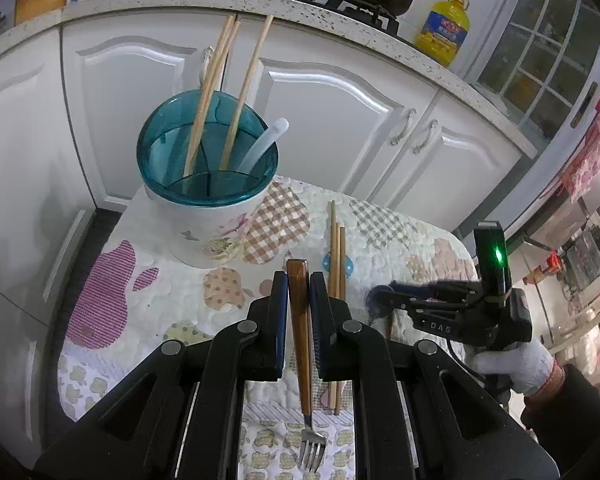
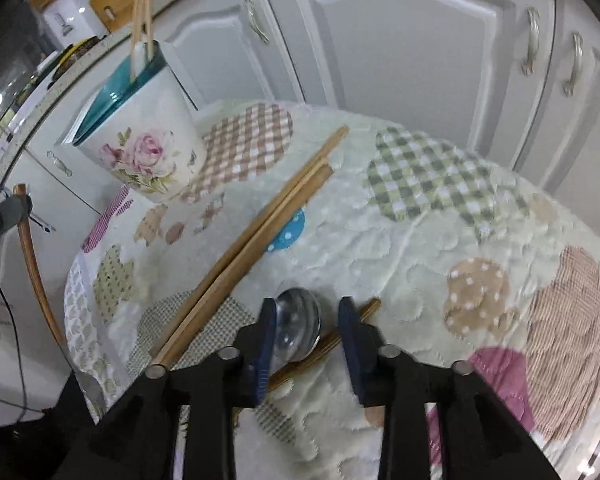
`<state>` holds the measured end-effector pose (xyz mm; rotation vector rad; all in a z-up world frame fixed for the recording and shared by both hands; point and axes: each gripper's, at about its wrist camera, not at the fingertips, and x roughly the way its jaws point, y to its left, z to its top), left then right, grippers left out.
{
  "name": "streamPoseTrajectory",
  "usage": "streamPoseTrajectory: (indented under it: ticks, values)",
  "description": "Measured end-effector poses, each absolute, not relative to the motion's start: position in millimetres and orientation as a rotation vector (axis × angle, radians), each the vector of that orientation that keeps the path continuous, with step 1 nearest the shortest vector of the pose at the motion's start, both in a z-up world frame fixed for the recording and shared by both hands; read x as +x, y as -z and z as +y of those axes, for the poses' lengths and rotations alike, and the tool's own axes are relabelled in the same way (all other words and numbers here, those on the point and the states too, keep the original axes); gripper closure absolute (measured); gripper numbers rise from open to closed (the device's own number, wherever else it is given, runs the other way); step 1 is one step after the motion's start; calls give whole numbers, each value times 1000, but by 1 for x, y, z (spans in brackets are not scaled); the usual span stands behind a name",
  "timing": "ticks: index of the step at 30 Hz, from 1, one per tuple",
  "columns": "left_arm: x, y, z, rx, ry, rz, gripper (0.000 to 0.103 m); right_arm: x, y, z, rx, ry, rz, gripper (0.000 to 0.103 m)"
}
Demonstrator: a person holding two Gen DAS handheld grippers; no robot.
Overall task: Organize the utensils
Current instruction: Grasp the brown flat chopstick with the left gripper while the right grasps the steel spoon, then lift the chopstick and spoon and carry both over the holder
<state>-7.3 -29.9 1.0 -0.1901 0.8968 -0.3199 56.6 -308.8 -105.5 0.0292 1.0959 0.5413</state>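
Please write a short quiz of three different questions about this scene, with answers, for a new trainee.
1. True or false: the left gripper holds the fork with its prongs pointing down.
2. What lies between the open fingers of the right gripper? A) a knife B) a spoon C) a cup
3. Fill in: in the holder stand chopsticks and a white ____.

Key: 1 true. 2 B. 3 straw; more chopsticks lie loose on the tablecloth.
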Motion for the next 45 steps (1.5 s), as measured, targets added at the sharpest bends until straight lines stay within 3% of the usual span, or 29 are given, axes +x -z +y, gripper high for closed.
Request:
streamPoseTrajectory:
  ticks: [6,20,22,25,33,37,40,44,45]
  values:
    - [-8,-7,-26,-217,304,877,94,42,104,-309,70,-569,1113,99]
    - [-36,-58,-3,-236,300,753,94,23,20,-316,38,-551,950,101]
    - [-38,-59,-1,-240,300,749,94,24,27,-321,56,-537,964,97]
    - [-39,-59,0,-238,296,749,94,25,45,-319,56,-534,1027,81]
    - [-35,-58,2,-248,292,756,94,19,86,-310,159,-523,1119,76]
    - [-33,-56,3,-250,289,764,94,33,84,-311,88,-490,1089,66]
    - [-30,-51,2,-256,282,779,94,48,95,-305,28,-532,1137,66]
    - [-27,-50,1,-252,278,781,94,51,108,-297,-5,-603,1168,90]
    - [-25,-49,1,-254,276,783,94,50,110,-296,-16,-611,1173,91]
